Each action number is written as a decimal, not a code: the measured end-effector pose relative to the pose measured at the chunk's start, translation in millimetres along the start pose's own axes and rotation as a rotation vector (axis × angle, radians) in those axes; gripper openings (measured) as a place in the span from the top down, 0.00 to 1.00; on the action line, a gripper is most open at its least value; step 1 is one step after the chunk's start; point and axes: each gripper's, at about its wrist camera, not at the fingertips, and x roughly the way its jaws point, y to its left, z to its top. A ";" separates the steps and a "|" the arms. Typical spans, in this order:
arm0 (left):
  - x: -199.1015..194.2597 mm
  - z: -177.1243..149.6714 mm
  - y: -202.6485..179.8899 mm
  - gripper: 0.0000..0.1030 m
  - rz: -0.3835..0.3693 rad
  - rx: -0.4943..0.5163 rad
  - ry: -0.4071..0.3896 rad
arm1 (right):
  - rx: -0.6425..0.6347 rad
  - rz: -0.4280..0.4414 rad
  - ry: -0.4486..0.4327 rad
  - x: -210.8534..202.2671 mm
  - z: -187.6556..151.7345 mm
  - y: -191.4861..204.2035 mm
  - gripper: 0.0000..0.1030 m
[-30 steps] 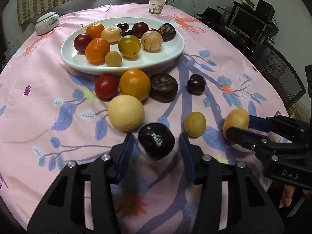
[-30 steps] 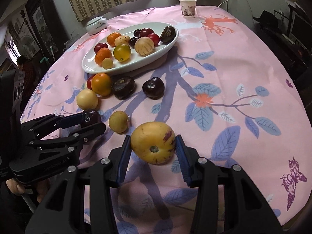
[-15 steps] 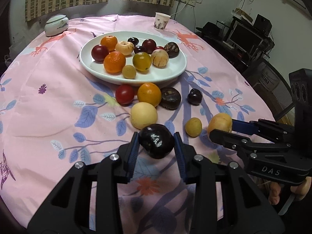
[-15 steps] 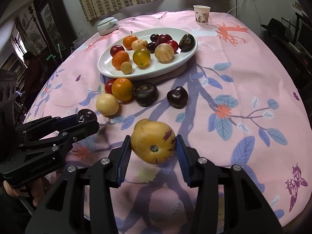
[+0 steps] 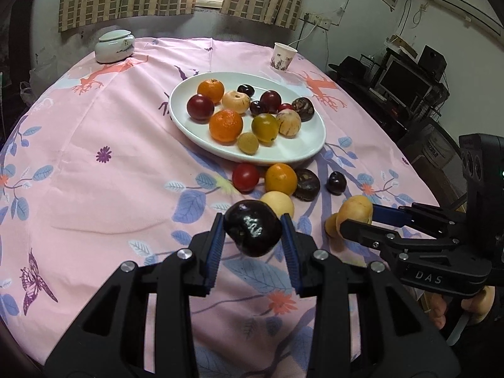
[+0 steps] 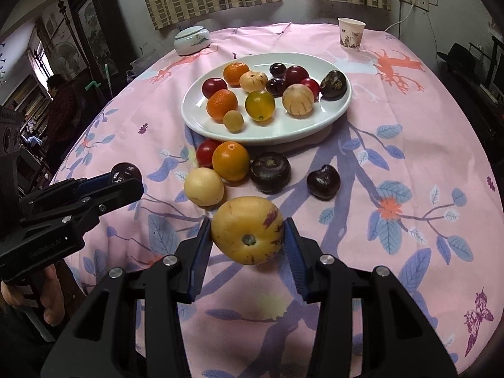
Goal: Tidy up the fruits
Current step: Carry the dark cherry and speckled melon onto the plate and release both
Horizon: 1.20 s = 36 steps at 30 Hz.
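Observation:
My left gripper (image 5: 253, 236) is shut on a dark purple fruit (image 5: 252, 232) and holds it above the pink tablecloth. My right gripper (image 6: 247, 236) is shut on a yellow melon-like fruit (image 6: 248, 229), also lifted; it shows in the left wrist view (image 5: 356, 210). A white oval plate (image 6: 302, 130) beyond holds several fruits. In front of the plate lie a red tomato (image 6: 206, 152), an orange (image 6: 231, 160), a pale yellow fruit (image 6: 204, 186), a dark brown fruit (image 6: 270, 171) and a dark plum (image 6: 323, 181). A small yellow fruit (image 5: 330, 224) lies beside the right gripper.
A paper cup (image 6: 351, 34) and a white lidded ceramic jar (image 6: 191, 40) stand at the far side of the round table. Chairs and a desk with a monitor (image 5: 404, 85) are on the right. A person (image 6: 61, 100) sits at the left.
Both grippers have risen with their fruits, and the table looks farther below. The dark fruit and the yellow fruit stay clamped.

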 end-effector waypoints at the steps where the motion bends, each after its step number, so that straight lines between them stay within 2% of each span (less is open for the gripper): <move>1: 0.6 6.5 3.0 0.65 0.004 0.000 0.001 | -0.012 0.001 -0.003 0.2 6.2 1.1 0.55; 6: 9.8 65.1 12.5 0.65 0.001 0.017 -0.008 | -0.063 -0.007 -0.022 8.3 50.4 -1.1 0.55; 8: 20.3 91.2 11.1 0.65 0.033 0.044 -0.016 | -0.071 -0.006 -0.031 16.5 73.0 -4.1 0.55; 12: 56.5 138.5 10.2 0.65 0.054 0.054 0.004 | -0.088 -0.036 -0.069 39.1 115.4 -10.0 0.55; 15: 88.0 160.2 11.8 0.65 0.085 0.053 0.027 | -0.098 -0.057 -0.070 62.1 138.5 -15.7 0.56; 21: 132.0 173.7 22.6 0.65 0.074 0.006 0.091 | -0.083 -0.063 -0.031 94.6 157.1 -29.9 0.56; 27: 144.4 175.0 23.6 0.64 0.089 0.011 0.101 | -0.081 -0.087 -0.030 106.7 163.3 -34.0 0.55; 28: 144.6 175.6 24.2 0.63 0.096 0.008 0.099 | -0.086 -0.092 -0.027 107.8 163.3 -33.9 0.51; 30: 138.5 177.1 26.8 0.39 0.100 -0.003 0.081 | -0.108 -0.126 -0.023 106.2 162.6 -31.6 0.50; 32: 124.1 178.3 28.4 0.36 0.106 -0.016 0.037 | -0.138 -0.156 -0.025 97.8 159.3 -26.7 0.45; 33: 115.3 178.2 28.2 0.35 0.100 -0.015 0.024 | -0.150 -0.170 -0.034 91.4 157.3 -24.7 0.37; 34: 107.0 177.3 28.2 0.34 0.092 -0.015 0.014 | -0.163 -0.183 -0.051 81.5 153.9 -21.4 0.37; 36: 86.5 170.9 26.9 0.26 0.084 -0.016 -0.014 | -0.187 -0.192 -0.061 64.1 145.2 -17.2 0.37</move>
